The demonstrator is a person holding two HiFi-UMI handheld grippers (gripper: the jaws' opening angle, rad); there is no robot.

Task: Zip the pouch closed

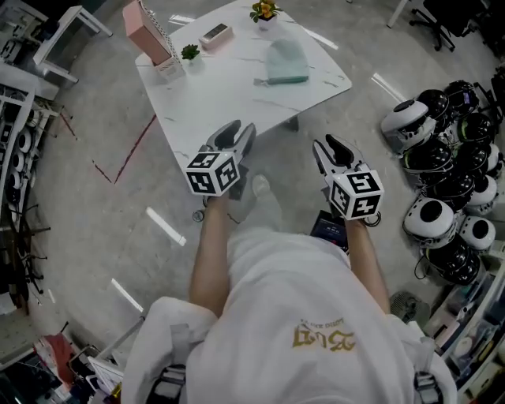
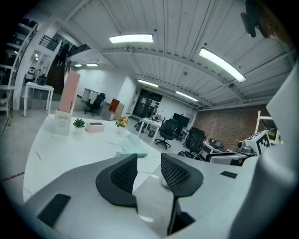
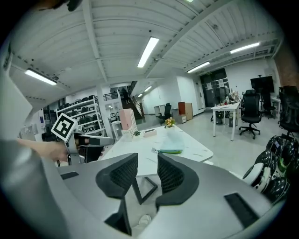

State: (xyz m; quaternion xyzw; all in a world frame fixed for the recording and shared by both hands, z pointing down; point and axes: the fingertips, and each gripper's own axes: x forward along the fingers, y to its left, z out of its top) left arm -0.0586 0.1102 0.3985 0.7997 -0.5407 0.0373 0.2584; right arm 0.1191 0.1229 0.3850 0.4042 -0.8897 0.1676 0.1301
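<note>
A mint-green pouch (image 1: 286,63) lies flat on the far right part of the white table (image 1: 213,99). It also shows ahead in the left gripper view (image 2: 132,147) and the right gripper view (image 3: 172,145). My left gripper (image 1: 238,131) hovers at the table's near edge, open, with nothing between its jaws (image 2: 149,163). Off the near corner, over the floor, my right gripper (image 1: 327,147) is open and empty too (image 3: 147,163). Both are well short of the pouch.
On the table's far left stand a pink box (image 1: 147,33), a small green plant (image 1: 190,52) and a flat white case (image 1: 215,34); a flower pot (image 1: 264,11) sits at the far edge. Several black-and-white helmets (image 1: 450,181) are piled on the floor at right.
</note>
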